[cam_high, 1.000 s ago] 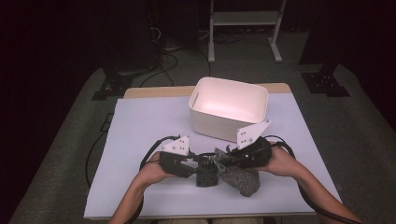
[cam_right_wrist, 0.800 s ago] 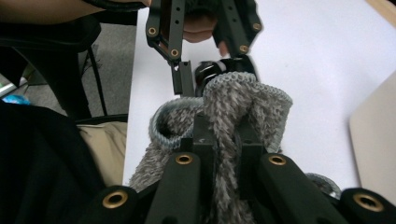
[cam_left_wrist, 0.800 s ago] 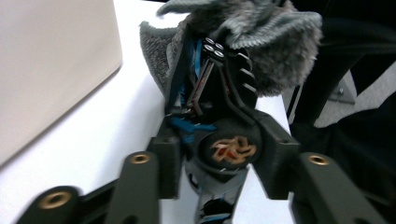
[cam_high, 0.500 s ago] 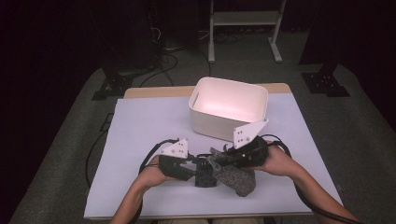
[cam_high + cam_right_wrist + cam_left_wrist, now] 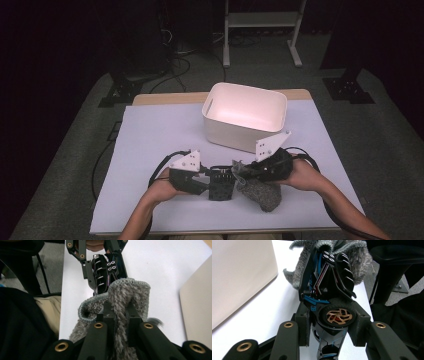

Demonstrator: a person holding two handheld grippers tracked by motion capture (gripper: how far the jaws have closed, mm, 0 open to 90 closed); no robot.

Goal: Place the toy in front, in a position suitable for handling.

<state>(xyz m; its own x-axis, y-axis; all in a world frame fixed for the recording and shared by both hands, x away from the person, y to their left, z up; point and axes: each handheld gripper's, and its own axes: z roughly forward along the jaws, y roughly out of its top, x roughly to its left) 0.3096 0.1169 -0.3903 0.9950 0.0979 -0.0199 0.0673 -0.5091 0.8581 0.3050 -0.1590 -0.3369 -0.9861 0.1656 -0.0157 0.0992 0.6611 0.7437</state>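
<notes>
**Sliding the toy car into the grey sock, just in front of the white bin**

Your left gripper (image 5: pixel 210 181) is clamped on the black toy car (image 5: pixel 329 302) across its rear wheel, nose toward the sock; hold it level and steady. Your right gripper (image 5: pixel 245 172) is pinched shut on the cuff of the fuzzy grey sock (image 5: pixel 261 194), which hangs to the table (image 5: pixel 150 140) on the near side of the bin (image 5: pixel 244 116). I judge the next move needs the cuff pulled wider, then drawn over the nose so the car's ribbed side doesn't snag the knit. The left gripper view shows the orange hub and blue trim, which the high view leaves a dark lump. The right gripper view shows the cuff's rolled edge (image 5: pixel 130 283) touching the car's nose. The high view shows the bin standing empty beyond both.
</notes>
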